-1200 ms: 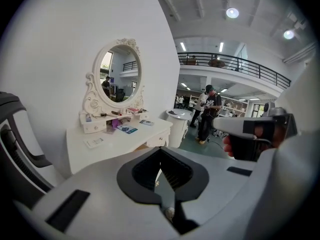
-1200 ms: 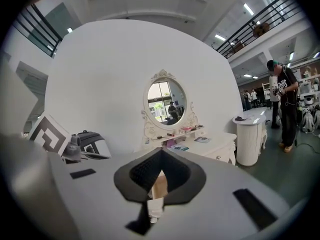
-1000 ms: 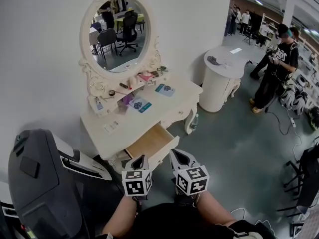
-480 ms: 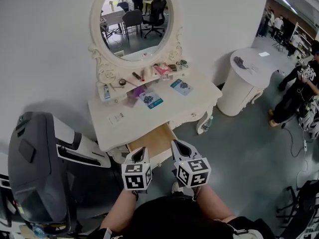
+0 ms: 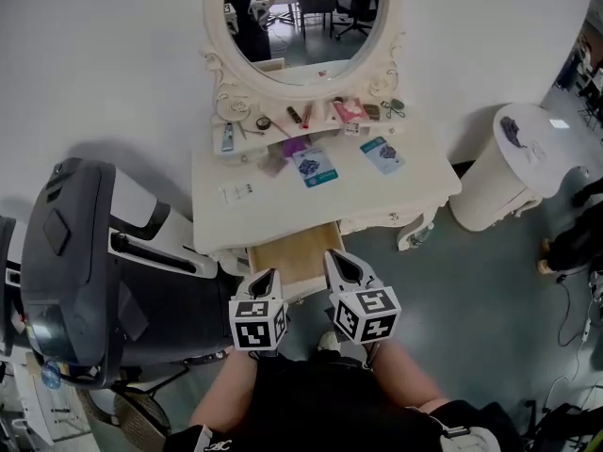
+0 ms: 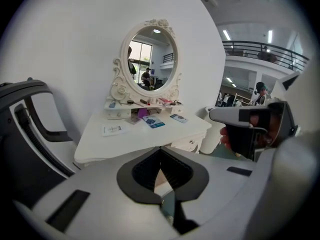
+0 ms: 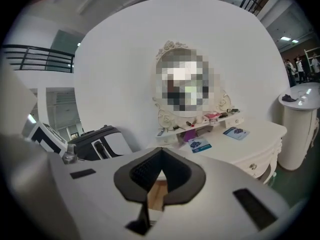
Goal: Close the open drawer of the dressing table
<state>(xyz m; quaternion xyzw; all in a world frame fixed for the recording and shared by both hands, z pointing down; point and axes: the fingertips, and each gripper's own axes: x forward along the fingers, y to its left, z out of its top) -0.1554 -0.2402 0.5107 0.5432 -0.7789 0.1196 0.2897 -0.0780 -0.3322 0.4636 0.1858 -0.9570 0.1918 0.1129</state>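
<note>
The white dressing table point(image 5: 283, 217) stands against the wall under an oval mirror point(image 5: 301, 17). Its middle drawer point(image 5: 291, 258) is pulled out and shows a bare wooden bottom. My left gripper point(image 5: 267, 277) hovers just in front of the drawer's front edge, jaws shut and holding nothing. Beside it, my right gripper point(image 5: 332, 256) is over the drawer's right front corner, also shut and holding nothing. In the left gripper view the left gripper point(image 6: 160, 151) points at the tabletop point(image 6: 130, 136). In the right gripper view, drawer wood point(image 7: 157, 195) shows below the right gripper point(image 7: 161, 151).
A large grey and black machine point(image 5: 66, 252) stands close on the left of the table. A white round cabinet point(image 5: 513, 172) is at the right. Cards point(image 5: 315, 167) and small cosmetics point(image 5: 294, 117) lie on the tabletop and shelf. Grey floor point(image 5: 452, 299) spreads to the right.
The dressing table has come to the middle of the head view and closer. Both grippers have moved up to the open drawer's front. The drawer stays open.
</note>
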